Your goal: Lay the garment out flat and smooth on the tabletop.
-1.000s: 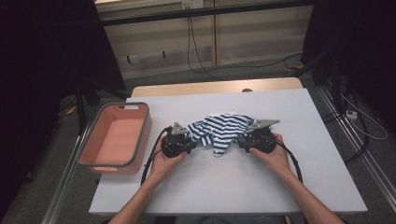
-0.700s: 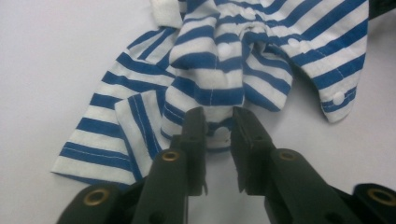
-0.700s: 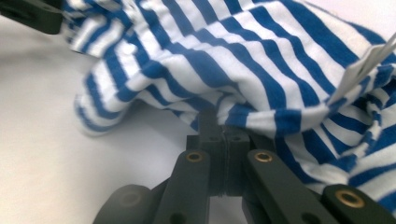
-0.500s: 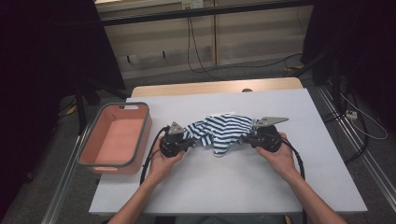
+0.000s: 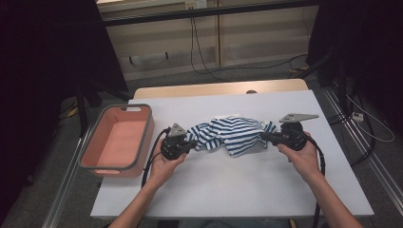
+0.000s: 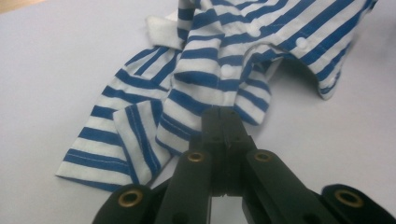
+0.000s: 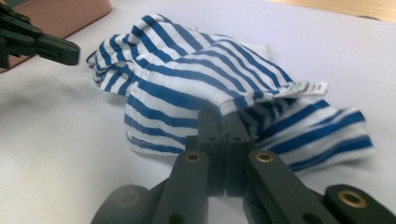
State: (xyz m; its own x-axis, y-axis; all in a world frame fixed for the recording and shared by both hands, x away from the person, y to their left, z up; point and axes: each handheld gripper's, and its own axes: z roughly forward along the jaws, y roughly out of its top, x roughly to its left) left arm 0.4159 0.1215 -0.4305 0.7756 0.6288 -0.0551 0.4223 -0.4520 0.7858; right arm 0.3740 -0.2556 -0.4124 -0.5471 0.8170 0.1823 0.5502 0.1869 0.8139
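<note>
A blue-and-white striped shirt (image 5: 234,134) hangs crumpled between my two grippers over the white table (image 5: 228,190). My left gripper (image 5: 192,144) pinches its left end, and its jaws have just been closing on the cloth. In the left gripper view the jaws (image 6: 223,114) meet on a striped fold of the shirt (image 6: 210,60), near a row of white buttons. My right gripper (image 5: 264,137) is shut on the shirt's right end, slightly lifted. In the right gripper view its tips (image 7: 223,119) clamp a fold of the shirt (image 7: 187,79) below a white label, with the left gripper's jaws (image 7: 44,44) beyond.
A salmon-pink tub (image 5: 145,137) with a grey rim stands at the table's left edge, close to my left hand. A wooden strip (image 5: 218,89) runs along the far edge. Cables lie on the floor behind the table and to its right.
My right gripper has moved right and up with the shirt's end, pulling the cloth out wider between the two grippers. The left hand has stayed about where it was.
</note>
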